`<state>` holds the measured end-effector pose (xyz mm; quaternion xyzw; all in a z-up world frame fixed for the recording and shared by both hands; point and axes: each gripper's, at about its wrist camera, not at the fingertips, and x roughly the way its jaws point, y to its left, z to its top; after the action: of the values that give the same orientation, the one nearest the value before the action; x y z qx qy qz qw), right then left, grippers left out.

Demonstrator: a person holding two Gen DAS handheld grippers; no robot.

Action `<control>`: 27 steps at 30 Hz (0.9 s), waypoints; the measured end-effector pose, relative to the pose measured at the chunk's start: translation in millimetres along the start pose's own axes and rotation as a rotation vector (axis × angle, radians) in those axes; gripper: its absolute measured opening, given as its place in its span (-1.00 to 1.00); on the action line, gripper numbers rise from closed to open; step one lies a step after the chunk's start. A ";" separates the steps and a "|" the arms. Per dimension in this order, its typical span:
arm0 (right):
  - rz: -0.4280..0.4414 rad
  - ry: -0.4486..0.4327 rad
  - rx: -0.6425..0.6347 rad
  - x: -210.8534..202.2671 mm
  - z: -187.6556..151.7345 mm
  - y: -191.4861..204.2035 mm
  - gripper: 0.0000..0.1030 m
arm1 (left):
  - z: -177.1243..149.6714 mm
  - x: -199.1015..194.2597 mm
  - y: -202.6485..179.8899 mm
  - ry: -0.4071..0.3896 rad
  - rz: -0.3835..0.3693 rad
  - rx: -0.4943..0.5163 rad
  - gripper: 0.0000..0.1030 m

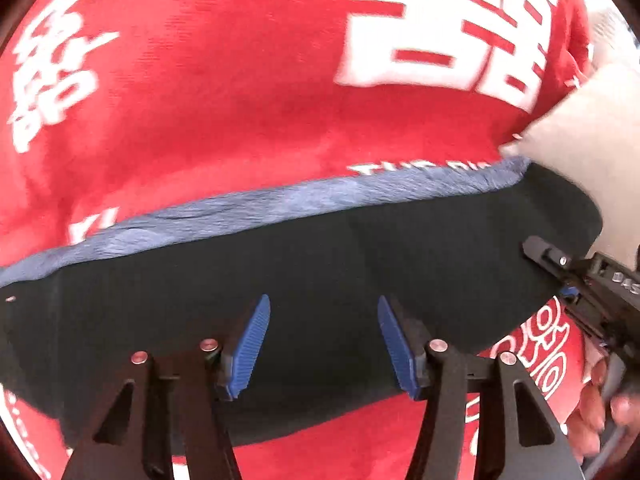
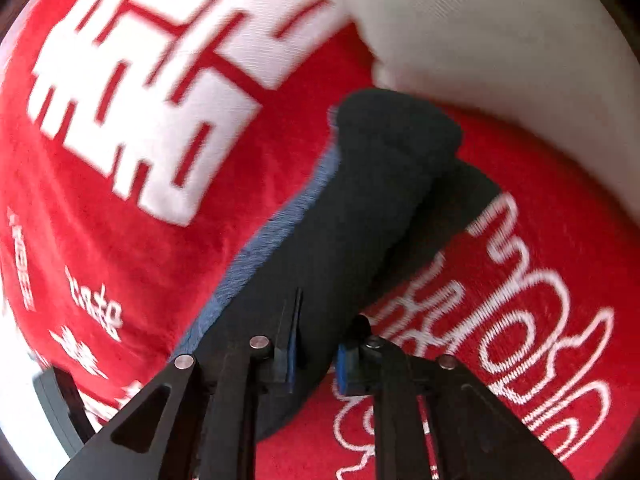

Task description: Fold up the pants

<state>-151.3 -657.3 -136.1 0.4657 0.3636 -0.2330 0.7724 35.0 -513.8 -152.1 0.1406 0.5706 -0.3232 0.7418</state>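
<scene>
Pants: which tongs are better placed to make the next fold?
Right, probably. The right tongs already pinch the end of the dark pants, so they could carry it over. The left tongs hover open above the cloth, gripping nothing.

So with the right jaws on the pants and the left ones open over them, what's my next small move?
Probably lower the left gripper and close it on the dark pants beneath it. Its jaws are spread with only cloth showing between them, while the right gripper seems already shut on the pants' end. A second hold should let you carry the fold evenly across the red blanket.
</scene>
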 end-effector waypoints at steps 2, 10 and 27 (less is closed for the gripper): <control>-0.012 -0.001 -0.054 -3.1 -1.0 11.8 -0.71 | -9.7 29.9 -11.7 0.065 -0.047 -0.007 0.15; -0.077 -0.014 -0.394 -15.5 -19.4 79.9 -0.73 | -23.8 20.1 -16.3 -0.058 -0.057 0.041 0.15; -0.321 0.030 -1.054 38.0 -149.2 233.6 -0.70 | -47.3 -68.7 161.3 -0.048 -0.020 -0.164 0.15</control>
<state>-15.7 -418.6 -82.3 -0.0421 0.5083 -0.1276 0.8506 92.9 -343.4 -128.2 0.0659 0.5787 -0.2858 0.7610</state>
